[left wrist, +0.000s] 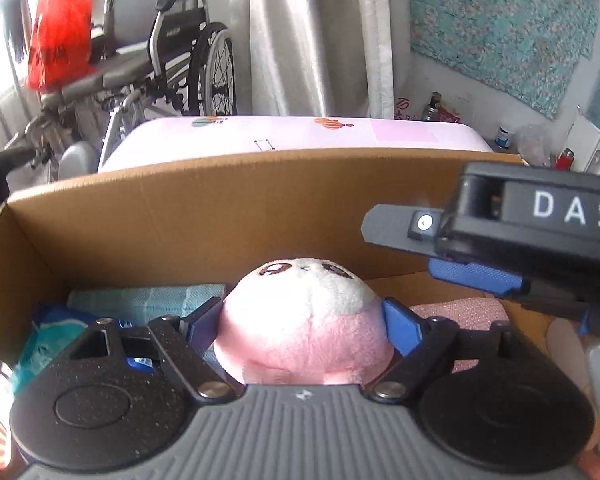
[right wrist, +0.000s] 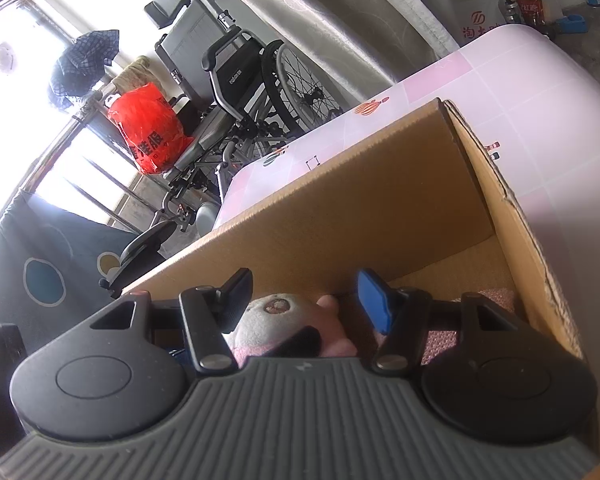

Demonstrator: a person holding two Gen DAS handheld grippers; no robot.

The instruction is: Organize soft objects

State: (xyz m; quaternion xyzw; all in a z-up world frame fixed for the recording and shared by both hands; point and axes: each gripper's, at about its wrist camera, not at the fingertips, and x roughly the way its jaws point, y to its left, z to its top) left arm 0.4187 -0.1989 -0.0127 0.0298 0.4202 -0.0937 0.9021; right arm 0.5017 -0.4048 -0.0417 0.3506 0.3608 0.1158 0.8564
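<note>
Inside the brown cardboard box (left wrist: 228,216), the left gripper (left wrist: 304,320) clasps a pink-and-white plush toy (left wrist: 304,320); the right gripper (right wrist: 304,296), marked "DAS", hangs half-open and empty above a pink sponge (left wrist: 460,308).

Left wrist camera looking down close into the cardboard box (left wrist: 220,216), right wrist camera tilting over the same box (right wrist: 380,200), both sharing the pink plush toy (left wrist: 304,320) and wheelchair (left wrist: 172,64).

The plush (left wrist: 304,320) has its lower body hidden behind the left hand-held gripper (left wrist: 304,322). At the right frame edge, the right hand-held gripper (left wrist: 500,240) is cut off. Small bottles (left wrist: 504,136) at upper right are too blurred to identify.
</note>
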